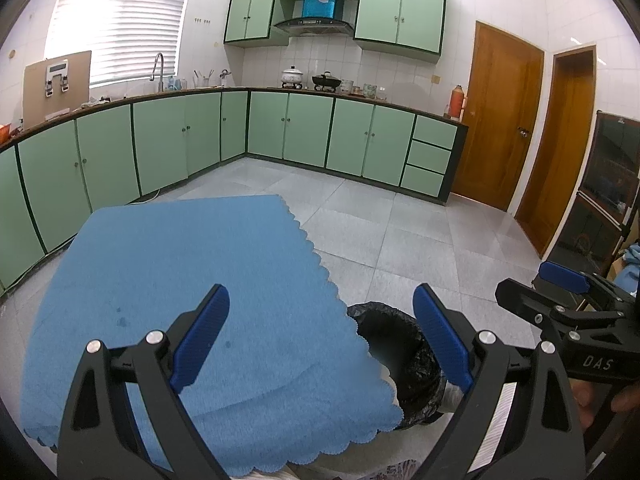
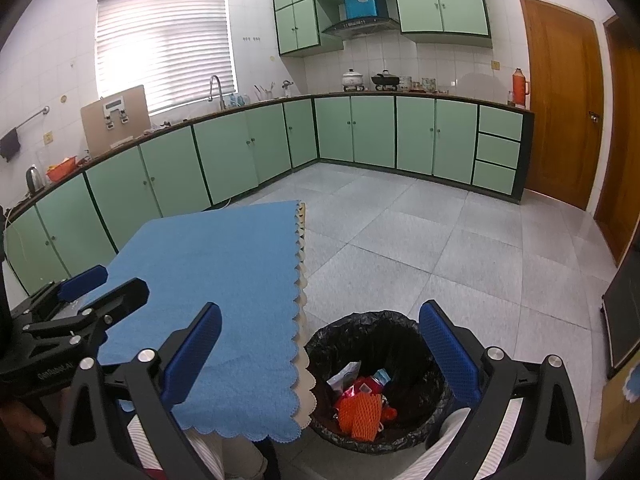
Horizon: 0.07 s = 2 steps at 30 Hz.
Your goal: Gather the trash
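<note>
A home kitchen: green cabinets [image 2: 224,152], faucet [image 2: 216,90], range hood [image 2: 362,24].

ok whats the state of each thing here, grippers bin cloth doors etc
left gripper: open, holding nothing
right gripper: open, holding nothing
trash bin: lined with a black bag, trash inside
blue cloth: spread flat, bare
base cabinets: doors shut
wooden door: shut
window blind: lowered
</note>
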Available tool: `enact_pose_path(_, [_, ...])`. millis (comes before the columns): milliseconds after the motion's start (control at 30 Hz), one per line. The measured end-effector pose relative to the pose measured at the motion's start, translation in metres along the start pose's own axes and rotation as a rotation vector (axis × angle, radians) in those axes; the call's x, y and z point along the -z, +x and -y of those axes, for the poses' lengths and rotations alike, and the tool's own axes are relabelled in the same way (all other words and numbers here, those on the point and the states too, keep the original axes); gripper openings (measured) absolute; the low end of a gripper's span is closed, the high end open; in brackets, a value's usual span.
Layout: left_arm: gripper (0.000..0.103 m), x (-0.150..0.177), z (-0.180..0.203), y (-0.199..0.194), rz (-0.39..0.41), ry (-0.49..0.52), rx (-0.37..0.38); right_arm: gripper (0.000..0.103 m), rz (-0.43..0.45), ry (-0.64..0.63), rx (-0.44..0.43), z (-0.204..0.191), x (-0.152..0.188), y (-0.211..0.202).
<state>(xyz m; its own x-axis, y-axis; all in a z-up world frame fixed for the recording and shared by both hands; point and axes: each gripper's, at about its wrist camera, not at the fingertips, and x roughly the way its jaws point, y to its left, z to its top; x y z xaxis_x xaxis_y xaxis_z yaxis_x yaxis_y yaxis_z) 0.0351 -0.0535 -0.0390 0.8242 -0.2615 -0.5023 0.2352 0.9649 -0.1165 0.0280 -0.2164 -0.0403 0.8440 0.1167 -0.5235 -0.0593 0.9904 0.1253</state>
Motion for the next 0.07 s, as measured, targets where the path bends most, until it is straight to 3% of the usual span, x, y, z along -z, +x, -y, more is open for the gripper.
enact_pose_path(67, [0.090,0.0007,0.0009,-0.0003,-0.002,-0.001,-0.001,0.097,0.000,0.000,-0.001,0.0005,-0.0001,0.0001])
